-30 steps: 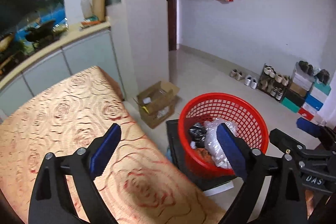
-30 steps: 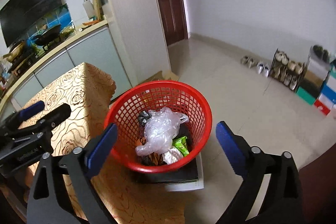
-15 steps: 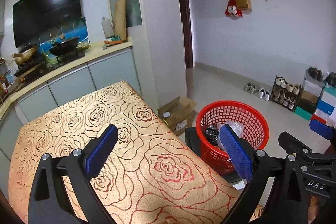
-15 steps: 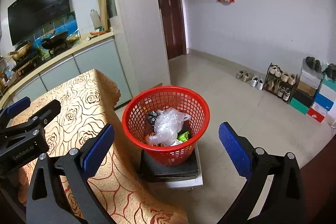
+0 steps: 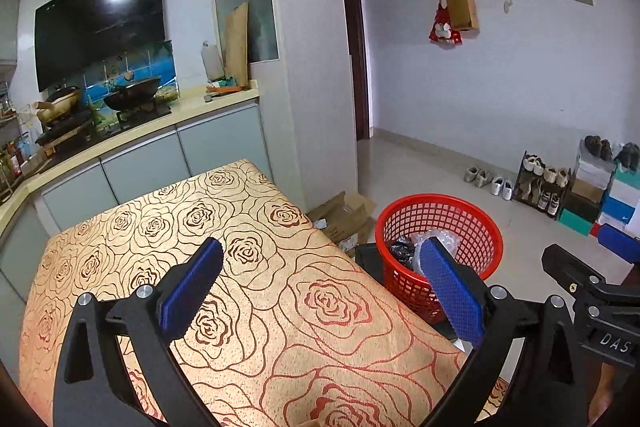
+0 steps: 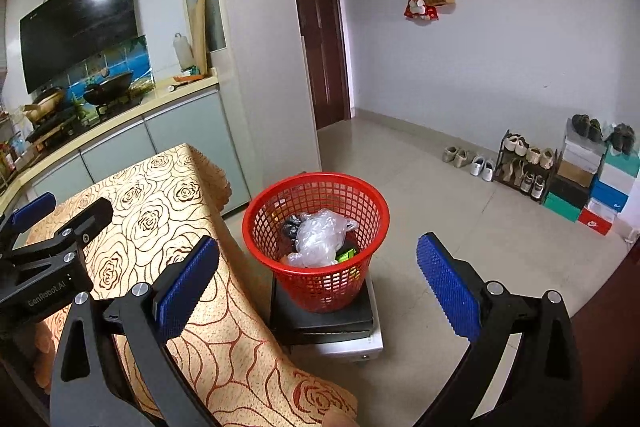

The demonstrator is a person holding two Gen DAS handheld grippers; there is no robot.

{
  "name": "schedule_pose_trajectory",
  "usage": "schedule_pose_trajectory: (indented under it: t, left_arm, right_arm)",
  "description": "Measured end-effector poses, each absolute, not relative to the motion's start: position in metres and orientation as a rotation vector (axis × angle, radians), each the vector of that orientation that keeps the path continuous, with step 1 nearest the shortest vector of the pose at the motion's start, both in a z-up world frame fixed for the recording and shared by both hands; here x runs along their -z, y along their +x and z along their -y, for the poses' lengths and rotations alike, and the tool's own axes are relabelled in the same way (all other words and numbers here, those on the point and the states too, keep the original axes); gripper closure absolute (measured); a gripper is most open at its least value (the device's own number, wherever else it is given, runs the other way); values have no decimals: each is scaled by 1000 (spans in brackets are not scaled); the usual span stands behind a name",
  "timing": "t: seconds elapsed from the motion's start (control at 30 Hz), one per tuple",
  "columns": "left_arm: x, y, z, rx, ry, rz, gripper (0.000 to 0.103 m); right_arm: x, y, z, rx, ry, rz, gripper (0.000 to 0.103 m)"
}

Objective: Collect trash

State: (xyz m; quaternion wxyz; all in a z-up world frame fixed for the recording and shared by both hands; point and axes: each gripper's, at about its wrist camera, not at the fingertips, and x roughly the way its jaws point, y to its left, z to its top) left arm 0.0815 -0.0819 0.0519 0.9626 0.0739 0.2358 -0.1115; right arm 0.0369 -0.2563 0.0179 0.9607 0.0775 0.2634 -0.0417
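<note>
both tools gape wide, holding nothing: left tool over the table; right tool near the red basket

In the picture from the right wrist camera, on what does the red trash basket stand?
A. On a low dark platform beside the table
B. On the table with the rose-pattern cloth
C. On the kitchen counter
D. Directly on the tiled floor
A: the red trash basket rests on a low dark platform on the floor, next to the table with the rose-pattern cloth, not on it.
</note>
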Motion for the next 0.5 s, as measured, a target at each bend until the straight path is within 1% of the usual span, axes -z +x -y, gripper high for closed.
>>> schedule_pose_trajectory:
  t: [0.5]
  left_arm:
    - [-57,73,68,186,108,-462,8]
  right_arm:
    - [-22,29,249,63,142,-520,7]
